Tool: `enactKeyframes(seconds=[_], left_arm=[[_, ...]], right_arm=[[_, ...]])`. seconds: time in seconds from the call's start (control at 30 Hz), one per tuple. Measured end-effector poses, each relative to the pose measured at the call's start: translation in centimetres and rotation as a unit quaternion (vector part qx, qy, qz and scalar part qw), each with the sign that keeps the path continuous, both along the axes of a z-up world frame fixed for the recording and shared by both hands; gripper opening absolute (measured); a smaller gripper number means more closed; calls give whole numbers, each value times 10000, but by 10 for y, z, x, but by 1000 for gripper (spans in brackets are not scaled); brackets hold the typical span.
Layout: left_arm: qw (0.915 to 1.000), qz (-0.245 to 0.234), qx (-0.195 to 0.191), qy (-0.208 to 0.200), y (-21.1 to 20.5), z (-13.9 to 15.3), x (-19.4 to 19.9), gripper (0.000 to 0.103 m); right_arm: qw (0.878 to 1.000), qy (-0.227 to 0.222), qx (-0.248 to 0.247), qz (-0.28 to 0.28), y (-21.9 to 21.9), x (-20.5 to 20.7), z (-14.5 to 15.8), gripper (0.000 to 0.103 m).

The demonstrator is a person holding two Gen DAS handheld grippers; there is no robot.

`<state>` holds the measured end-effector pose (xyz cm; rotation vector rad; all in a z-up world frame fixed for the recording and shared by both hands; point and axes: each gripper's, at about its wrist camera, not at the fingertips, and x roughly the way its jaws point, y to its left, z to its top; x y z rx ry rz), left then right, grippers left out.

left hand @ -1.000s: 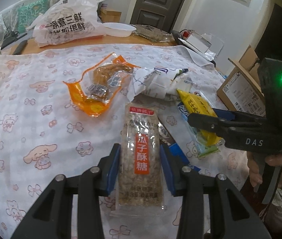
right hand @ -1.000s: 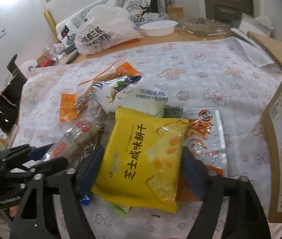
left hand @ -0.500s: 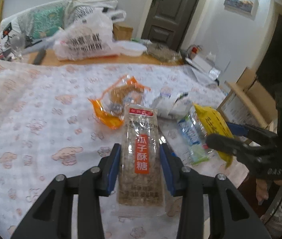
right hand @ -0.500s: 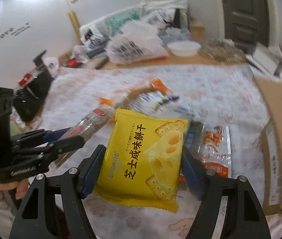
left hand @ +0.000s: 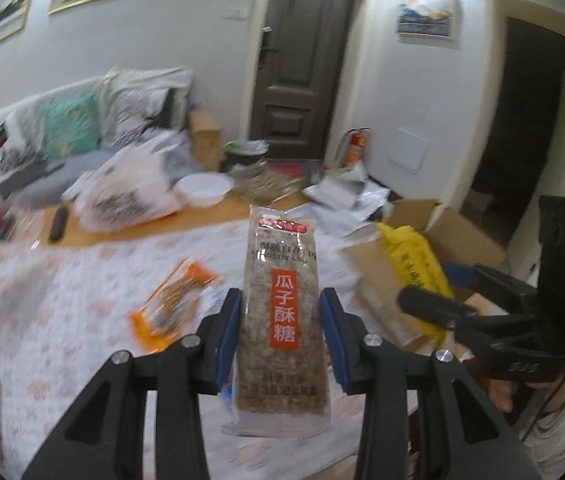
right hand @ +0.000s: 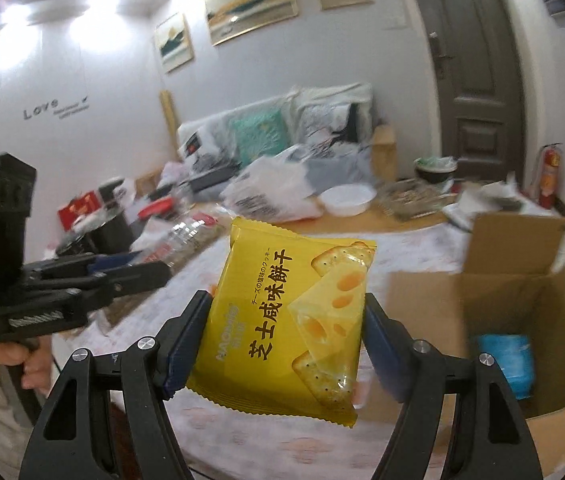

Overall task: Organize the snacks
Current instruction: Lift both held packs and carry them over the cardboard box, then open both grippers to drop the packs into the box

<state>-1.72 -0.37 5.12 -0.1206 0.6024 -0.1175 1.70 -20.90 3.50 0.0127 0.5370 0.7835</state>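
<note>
The surface (left hand: 62, 312) under its patterned cloth carries an orange snack packet (left hand: 174, 304). An open cardboard box (right hand: 494, 292) stands at its right end. The right hand-held gripper (right hand: 286, 332) clamps a yellow cheese cracker pack (right hand: 282, 316) in the air near the box; the left hand-held gripper (left hand: 278, 328) clamps a long seed brittle bar (left hand: 282, 320) above the cloth
</note>
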Motion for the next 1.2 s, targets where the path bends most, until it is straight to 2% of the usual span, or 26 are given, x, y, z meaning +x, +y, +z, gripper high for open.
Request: enactKeyframes(seconds=[0.23,0.37,0.57,0.73,1.0,1.2], left_arm=[[9954,-954,-18,8,-103,20,61,36],[9896,-1417,-52,239,-154,10,98,36],[9834,-1686,-33,664,-198,-13,137,36],[9810,-1686,-12,960,-203,-30,160,36],[9798,-1695,-5,1066,-204,-37,170,38],[9821,-1611,11,978,-195,-33,167,52]], right_arm=[[9975,-51,-140,-692,-83,29,-8,70],[9957,65,-293,-878,-115,48,-23,70],[9947,169,-514,-872,-135,73,-36,70],[9941,250,-725,-773,-129,88,-48,70],[9952,179,-692,-674,-125,84,-56,70],[9953,253,-661,-667,-125,80,-56,70]])
